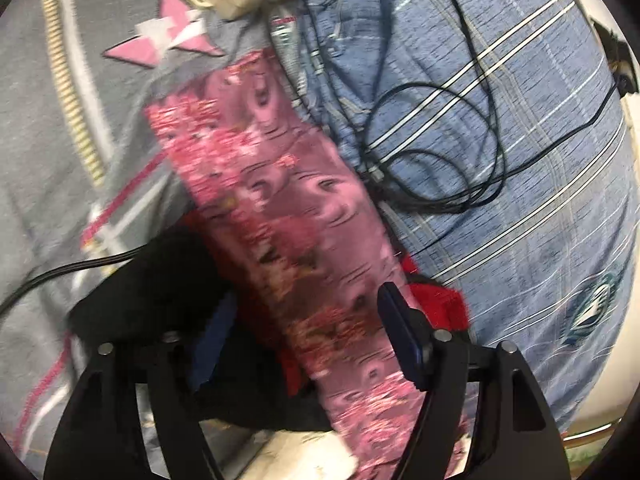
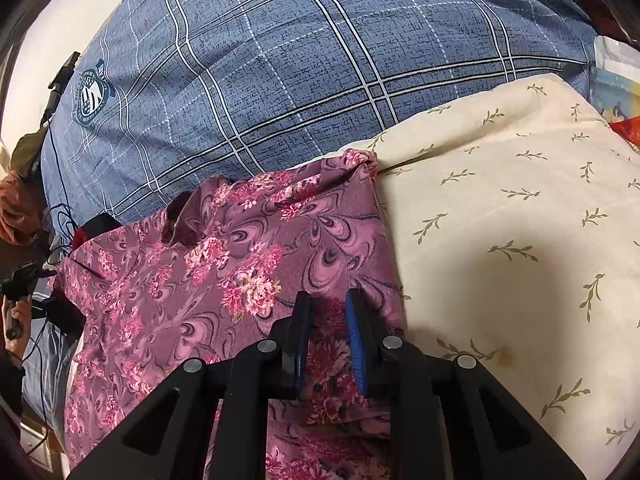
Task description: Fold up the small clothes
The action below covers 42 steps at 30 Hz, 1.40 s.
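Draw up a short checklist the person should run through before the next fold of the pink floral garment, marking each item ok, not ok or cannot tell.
1. Right gripper shut on the pink floral garment: ok, cloth sits pinched between its fingers.
2. Left gripper free to take a new hold: ok, it stands open with nothing pinched.
3. Garment lying flat: not ok, its far edge is bunched and wrinkled.
4. Black cable clear of the garment: cannot tell, its loops lie close beside it on the blue checked pillow.
5. Clothes underneath out of the way: not ok, a red cloth pokes out.
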Tool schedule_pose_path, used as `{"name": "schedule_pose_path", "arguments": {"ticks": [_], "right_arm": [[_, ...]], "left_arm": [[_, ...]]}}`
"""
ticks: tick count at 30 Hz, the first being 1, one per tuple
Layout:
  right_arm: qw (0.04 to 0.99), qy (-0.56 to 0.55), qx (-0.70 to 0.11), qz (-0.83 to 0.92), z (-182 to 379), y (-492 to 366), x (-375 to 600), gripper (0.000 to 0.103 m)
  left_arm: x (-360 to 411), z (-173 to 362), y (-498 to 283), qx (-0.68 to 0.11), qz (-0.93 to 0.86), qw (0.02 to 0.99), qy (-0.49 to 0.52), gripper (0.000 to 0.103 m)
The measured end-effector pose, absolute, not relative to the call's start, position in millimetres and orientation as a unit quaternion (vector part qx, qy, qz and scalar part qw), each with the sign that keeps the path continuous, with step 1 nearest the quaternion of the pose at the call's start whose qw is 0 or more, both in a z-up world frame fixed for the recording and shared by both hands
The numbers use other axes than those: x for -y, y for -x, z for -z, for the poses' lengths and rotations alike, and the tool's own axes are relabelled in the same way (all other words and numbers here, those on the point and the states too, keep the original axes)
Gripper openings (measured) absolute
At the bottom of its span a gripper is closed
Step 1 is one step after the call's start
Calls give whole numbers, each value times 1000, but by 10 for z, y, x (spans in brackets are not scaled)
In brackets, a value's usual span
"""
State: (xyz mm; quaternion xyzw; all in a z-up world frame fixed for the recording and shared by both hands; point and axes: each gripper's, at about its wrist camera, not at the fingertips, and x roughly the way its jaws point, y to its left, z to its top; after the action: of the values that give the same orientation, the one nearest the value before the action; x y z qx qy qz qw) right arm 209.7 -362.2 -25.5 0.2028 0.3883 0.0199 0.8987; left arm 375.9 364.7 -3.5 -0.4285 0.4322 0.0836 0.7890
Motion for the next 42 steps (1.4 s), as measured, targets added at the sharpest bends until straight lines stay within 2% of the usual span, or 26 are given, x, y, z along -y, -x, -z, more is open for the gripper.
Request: {"name": "schedule_pose_path", "arguments": {"ticks": [2,3,4,6,11,15,23,26,32,39,41,42], "right_arm": [[898,-204,-388,-20,259,-2101,3621,20],[899,-204,-388,-20,258,-2102,3619,20],[899,-203,-388,-20,259,-2102,3618,20],[898,-204,-388,-21,257,-2098,3624,20],[898,-209,-387,-23,259,-2106,3634,20],[898,-211,-386,-24,258,-2101,3641,20],[897,-220,-383,-28,261,-2092,3665,20],[897,-221,-383,-29,261,-2088,3671,20],[896,-229,-380,-32,266,-2077,3692,20],[892,-247,-376,-42,282,-2074,3737,20],[891,-250,-375,-44,286,-2068,3745,20],[891,-252,-375,-44,287,-2070,3747,20]], "left_arm": [[-3638,7,-3828,-417,-64,791,443,70],[-3595,11,-3882,-415,-61,792,444,59],[-3583,10,-3899,-413,-49,792,447,33],[-3548,49,-3959,-419,-34,784,456,7],[-3509,-41,-3758,-401,-38,798,449,7],[-3271,-371,-3493,-389,-15,820,420,7],[-2201,-915,-3135,-389,74,857,331,7],[-1683,-960,-3056,-395,97,865,293,7],[-632,-794,-3058,-429,137,861,236,7],[698,-184,-3119,-503,135,846,114,7],[1055,20,-3057,-526,126,839,55,14],[1136,67,-3013,-532,127,836,40,25]]}}
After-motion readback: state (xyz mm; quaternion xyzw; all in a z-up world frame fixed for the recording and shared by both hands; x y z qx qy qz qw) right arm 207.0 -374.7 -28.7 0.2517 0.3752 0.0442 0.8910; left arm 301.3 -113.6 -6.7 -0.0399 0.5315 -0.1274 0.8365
